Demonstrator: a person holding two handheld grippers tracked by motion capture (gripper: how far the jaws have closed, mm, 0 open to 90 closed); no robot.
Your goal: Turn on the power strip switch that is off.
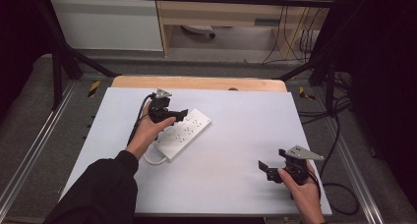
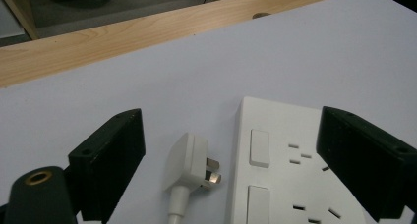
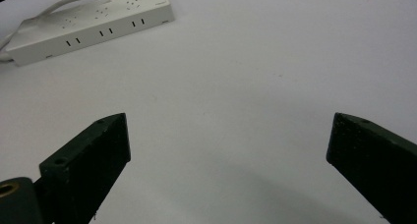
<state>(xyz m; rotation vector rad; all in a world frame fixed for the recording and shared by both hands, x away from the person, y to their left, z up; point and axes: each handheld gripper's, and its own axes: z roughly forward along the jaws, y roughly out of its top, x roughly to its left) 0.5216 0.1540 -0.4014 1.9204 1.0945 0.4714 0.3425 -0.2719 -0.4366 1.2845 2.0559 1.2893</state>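
White plug (image 2: 193, 164) lies between the gaping left tongs (image 2: 236, 160), beside the power strip (image 2: 290, 155); right tongs (image 3: 228, 165) gape empty.

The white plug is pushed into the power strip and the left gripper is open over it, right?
Not quite. The plug is not in the power strip; it lies loose on the table beside it, prongs bare, as the left gripper view shows. The left gripper is indeed open over it.

Open jaws, white plug (image 2: 194, 163) beside power strip (image 2: 285, 160), white table (image 2: 196, 71)
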